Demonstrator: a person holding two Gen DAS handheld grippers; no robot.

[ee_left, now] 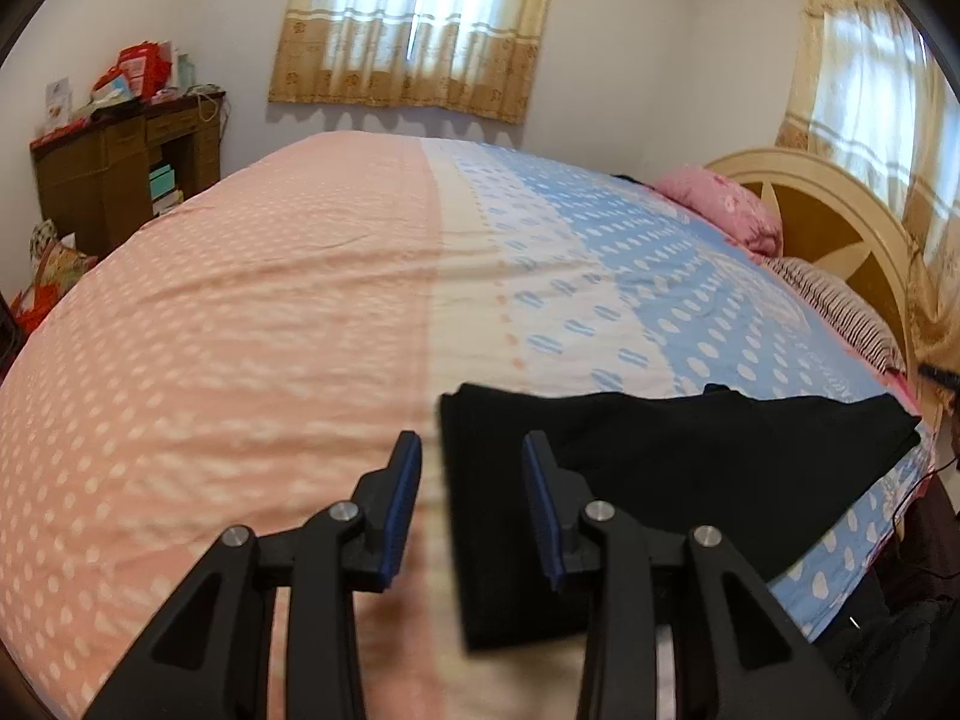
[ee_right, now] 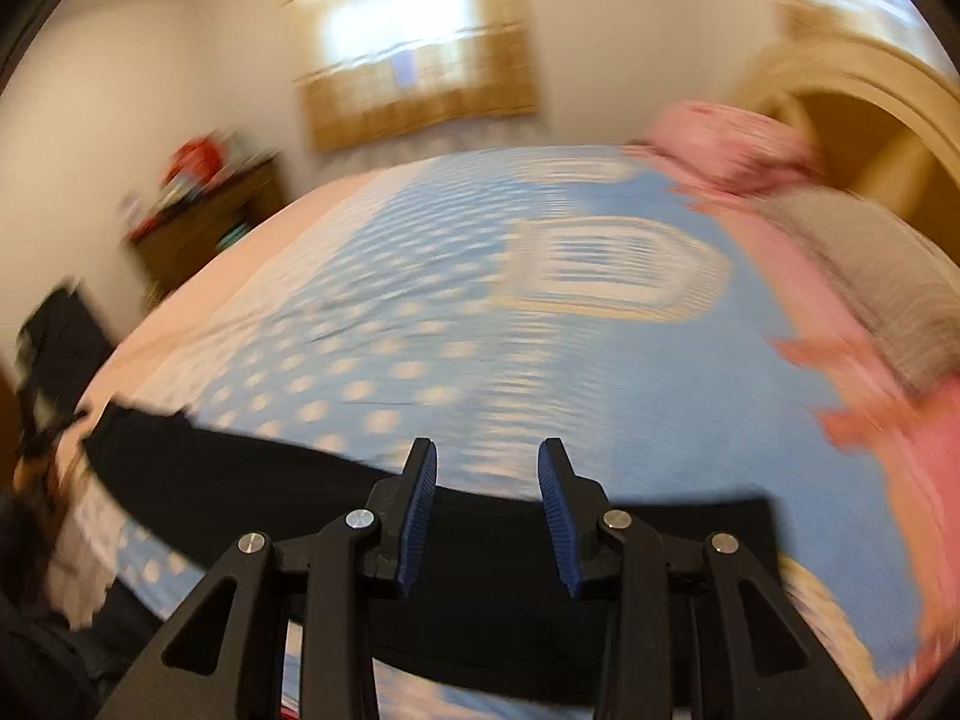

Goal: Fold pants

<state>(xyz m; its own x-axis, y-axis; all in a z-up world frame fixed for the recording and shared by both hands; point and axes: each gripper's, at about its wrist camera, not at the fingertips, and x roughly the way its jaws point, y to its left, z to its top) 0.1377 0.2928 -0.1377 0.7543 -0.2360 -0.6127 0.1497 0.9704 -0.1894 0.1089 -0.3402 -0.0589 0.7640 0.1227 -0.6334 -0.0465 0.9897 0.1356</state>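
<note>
Your left gripper [ee_left: 471,450] points forward and down with its jaws parted, blue pads [ee_left: 399,516] facing each other and nothing clamped between them. Your right gripper [ee_right: 487,459] sits in the same tilted pose, jaws likewise apart and gripping nothing, its view heavily blurred
</note>
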